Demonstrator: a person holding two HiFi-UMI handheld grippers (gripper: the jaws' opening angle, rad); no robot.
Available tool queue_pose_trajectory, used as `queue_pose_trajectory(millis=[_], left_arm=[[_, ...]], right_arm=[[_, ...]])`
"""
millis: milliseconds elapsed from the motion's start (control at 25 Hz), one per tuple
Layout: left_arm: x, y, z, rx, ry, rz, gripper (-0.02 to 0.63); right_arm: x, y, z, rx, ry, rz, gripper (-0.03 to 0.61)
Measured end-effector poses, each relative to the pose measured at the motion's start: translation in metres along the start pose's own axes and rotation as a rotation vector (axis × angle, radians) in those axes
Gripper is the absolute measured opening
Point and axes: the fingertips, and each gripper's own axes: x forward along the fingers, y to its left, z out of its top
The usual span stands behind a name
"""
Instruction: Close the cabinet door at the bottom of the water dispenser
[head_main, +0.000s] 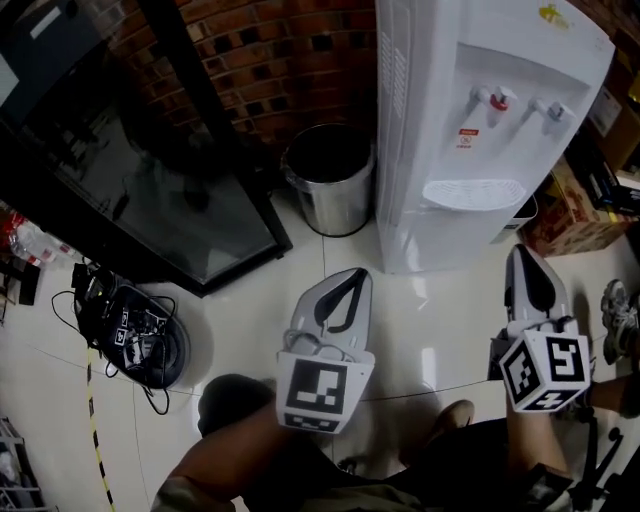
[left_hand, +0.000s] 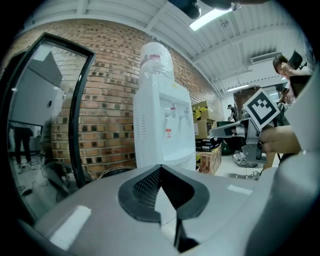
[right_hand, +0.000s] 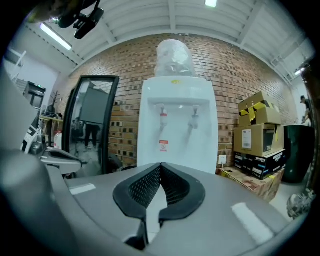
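Both claws closed and empty in front of the dispenser (head_main: 470, 130).
My left gripper (head_main: 349, 283) has its jaws together on nothing, and so does my right gripper (head_main: 526, 256). The cabinet door (head_main: 445, 240) sits low on the dispenser's front. From above it looks flush, though I can't tell if it is latched. I judge it a light, stiff, smooth plastic panel, best nudged at its free edge with closed tips, gently, since the bottle on top makes the unit top-heavy. The tile floor (head_main: 420, 335) is glossy. A dark glass panel (head_main: 120, 150) leans at the left, then a bin (head_main: 330, 175), and boxes (head_main: 575, 215) at the right.
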Motion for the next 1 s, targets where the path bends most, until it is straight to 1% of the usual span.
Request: queue_pose_trajectory(millis=[120,200,320,400,480,600,720,800,920,1000], left_arm=[[-0.022,0.01,0.002,-0.001,-0.001,0.02,0.0],[-0.037,0.009,0.003,0.005,-0.004,0.011,0.0],[-0.057,0.002,0.009,0.041,-0.025,-0.011,0.0],[-0.068,0.0,0.007,0.038,-0.029,-0.008,0.0],[-0.077,0.001,0.005,0.011,-0.028,0.001,0.0],[-0.091,-0.003,0.012,-0.015,-0.05,0.001,0.0],[-0.102,-0.012,0.017,0.003,-0.072,-0.007,0.0],[-0.106,-0.02,0.014,0.022,-0.062,-0.019,0.0],[-0.113,-0.032,0.001,0.012,-0.021,-0.049,0.0],[-0.119,-0.039,-0.002,0.027,-0.014,-0.063,0.0]], right_arm=[[-0.018,0.027,0.007,-0.011,-0.007,0.041,0.0],[-0.031,0.042,0.013,0.001,-0.021,0.059,0.0],[-0.051,0.06,0.018,-0.003,-0.047,0.064,0.0],[-0.063,0.07,0.015,-0.019,-0.047,0.068,0.0],[-0.076,0.079,0.009,-0.045,-0.04,0.07,0.0],[-0.093,0.087,-0.003,-0.081,-0.018,0.07,0.0],[-0.106,0.097,-0.017,-0.092,0.007,0.093,0.0],[-0.117,0.106,-0.022,-0.099,0.011,0.115,0.0],[-0.131,0.117,-0.024,-0.098,0.012,0.144,0.0],[-0.138,0.121,-0.022,-0.087,0.006,0.158,0.0]])
